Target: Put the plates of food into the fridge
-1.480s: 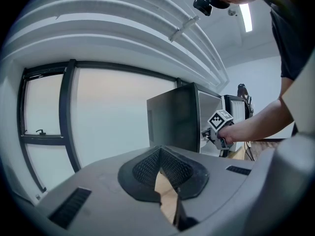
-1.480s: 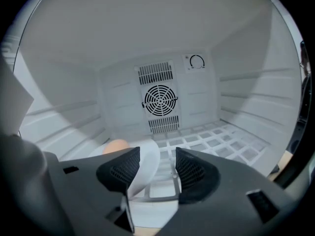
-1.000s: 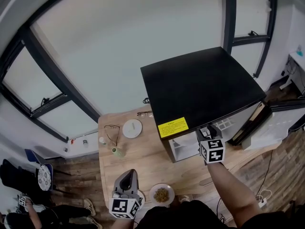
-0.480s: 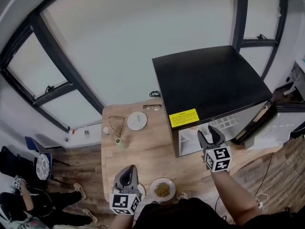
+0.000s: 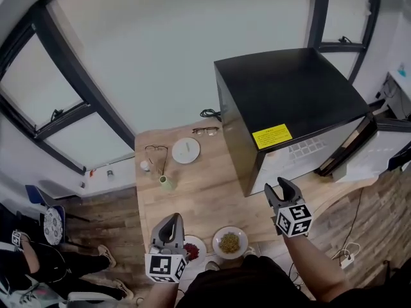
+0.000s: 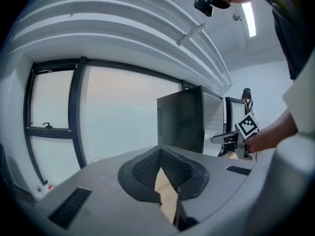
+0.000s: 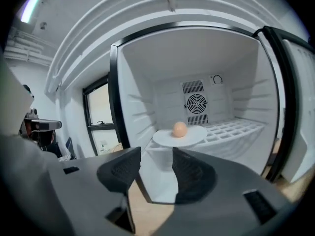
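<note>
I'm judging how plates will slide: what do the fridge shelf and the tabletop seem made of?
The fridge shelf looks like white-coated wire or plastic: an open grid of bars. The tabletop looks like light wood or wood-look laminate, matt: pale tan with faint streaks.

red-food plate (image 5: pixel 192 249), yellow-food plate (image 5: pixel 230 242) on table (image 5: pixel 205 194); 3rd plate (image 7: pixel 197 132) inside open fridge (image 7: pixel 231 73)

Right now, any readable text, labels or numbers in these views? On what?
Yellow sticker on the side of the black fridge: lines of dark print, too small to read.
Marker cubes on the left gripper and the right gripper: black-and-white square patterns only, no words or numbers.
Nothing else readable in any view.
</note>
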Tool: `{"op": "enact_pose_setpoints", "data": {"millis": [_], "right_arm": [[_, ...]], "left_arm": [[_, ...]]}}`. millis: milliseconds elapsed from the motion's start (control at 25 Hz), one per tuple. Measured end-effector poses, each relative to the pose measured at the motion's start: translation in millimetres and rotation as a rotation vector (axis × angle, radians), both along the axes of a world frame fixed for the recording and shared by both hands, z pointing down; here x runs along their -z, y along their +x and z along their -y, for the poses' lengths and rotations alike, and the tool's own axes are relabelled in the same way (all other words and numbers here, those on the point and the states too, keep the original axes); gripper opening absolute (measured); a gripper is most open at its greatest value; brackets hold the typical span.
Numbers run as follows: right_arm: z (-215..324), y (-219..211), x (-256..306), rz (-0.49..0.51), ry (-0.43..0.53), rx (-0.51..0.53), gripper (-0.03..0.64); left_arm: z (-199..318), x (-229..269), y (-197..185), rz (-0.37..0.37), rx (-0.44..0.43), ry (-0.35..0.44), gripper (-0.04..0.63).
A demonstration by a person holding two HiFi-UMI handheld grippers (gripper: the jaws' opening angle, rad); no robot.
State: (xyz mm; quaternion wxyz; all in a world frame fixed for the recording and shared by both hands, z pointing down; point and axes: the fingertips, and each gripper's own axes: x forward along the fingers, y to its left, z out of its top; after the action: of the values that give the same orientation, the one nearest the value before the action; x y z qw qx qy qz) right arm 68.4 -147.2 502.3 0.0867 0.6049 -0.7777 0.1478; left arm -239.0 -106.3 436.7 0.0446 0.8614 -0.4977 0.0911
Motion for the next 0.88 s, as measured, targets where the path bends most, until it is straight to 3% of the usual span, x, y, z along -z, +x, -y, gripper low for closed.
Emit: {"op": "enact_pose_setpoints", "data": {"millis": [480, 880], "right_arm": [[-83, -54, -46, 0.071, -0.126, -0.077, 0.195], [-150, -90, -107, 0.229, -0.228, -0.169, 0.183]], "left_arm": [[-15, -21, -30, -0.019, -0.139, -0.032, 0.003], [-28, -29, -43, -0.002, -0.221, -0.031, 0.003]]}}
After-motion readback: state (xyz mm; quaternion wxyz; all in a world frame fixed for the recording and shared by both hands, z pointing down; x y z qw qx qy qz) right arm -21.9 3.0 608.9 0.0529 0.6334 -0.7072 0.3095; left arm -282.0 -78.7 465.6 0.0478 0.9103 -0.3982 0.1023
